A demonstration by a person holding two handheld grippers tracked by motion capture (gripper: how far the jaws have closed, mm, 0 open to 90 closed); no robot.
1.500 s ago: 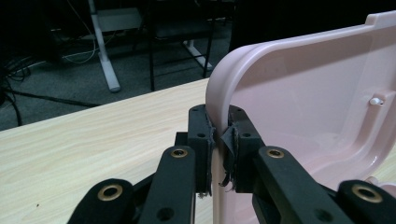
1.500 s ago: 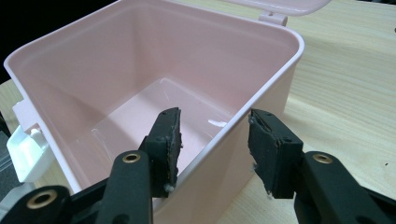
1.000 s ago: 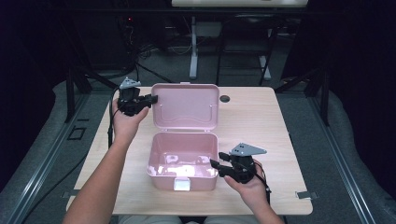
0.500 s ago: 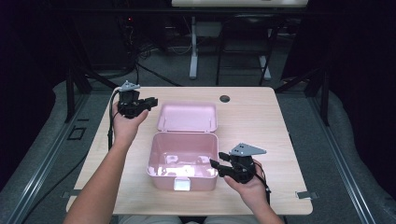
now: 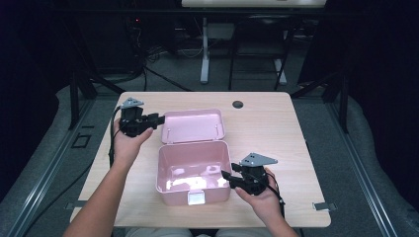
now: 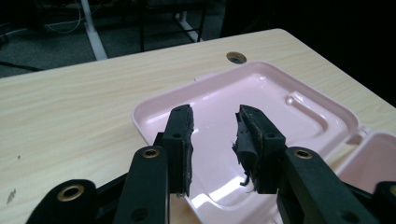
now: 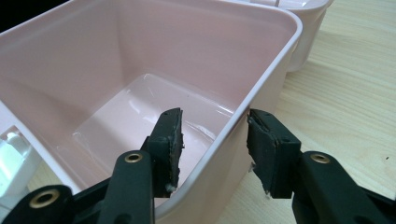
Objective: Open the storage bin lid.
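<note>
Pink box (image 5: 193, 174) on worktop (image 5: 267, 123); its right wall sits btwn right tongs (image 5: 226, 176), pads not quite pressing. Farther back, lid (image 5: 193, 126) lies flat, open, under left tongs (image 5: 159, 118), just opened, nothing held.

A light wooden table (image 5: 276, 133) with a pale grain is standing on a grey floor (image 5: 365, 163). A round cable hole (image 5: 238, 104) is sitting near its far edge. A pink plastic box (image 5: 193, 172) is resting on the tabletop, open, and its hinged lid (image 5: 193, 126) is lying flat behind it on the wood, inner side up. The box's white latch (image 5: 196, 198) is facing the near edge.
</note>
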